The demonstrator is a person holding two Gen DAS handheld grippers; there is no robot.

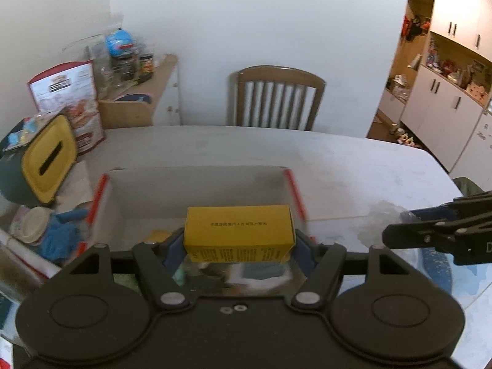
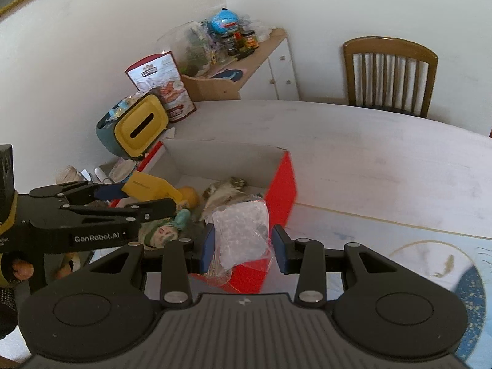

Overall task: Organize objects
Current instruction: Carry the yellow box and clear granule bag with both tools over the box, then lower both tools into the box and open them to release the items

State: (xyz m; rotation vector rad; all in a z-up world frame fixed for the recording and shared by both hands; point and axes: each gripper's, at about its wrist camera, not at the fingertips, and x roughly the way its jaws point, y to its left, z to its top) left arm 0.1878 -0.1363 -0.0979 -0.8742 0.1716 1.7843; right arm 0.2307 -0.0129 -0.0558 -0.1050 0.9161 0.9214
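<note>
In the left wrist view my left gripper (image 1: 238, 244) is shut on a yellow carton (image 1: 238, 230), which hangs over the near end of an open red-and-white cardboard box (image 1: 196, 190). At the right edge, my right gripper (image 1: 399, 226) reaches in with a clear bag (image 1: 379, 215). In the right wrist view my right gripper (image 2: 243, 244) grips that clear bag of white beads (image 2: 241, 230) between its blue pads, above the box's near red corner (image 2: 281, 190). The left gripper (image 2: 147, 198) holds the yellow carton (image 2: 144, 186) over the box. A figurine (image 2: 163, 230) and an orange ball (image 2: 189, 195) lie inside.
A teal bin with a yellow slotted lid (image 2: 138, 126), snack bags (image 2: 172, 92) and blue gloves (image 1: 58, 233) crowd the table's left side. A wooden chair (image 1: 276, 98) stands behind the table, with a cabinet of jars (image 2: 240, 49) by the wall. A blue patterned mat (image 2: 461, 279) lies at the near right.
</note>
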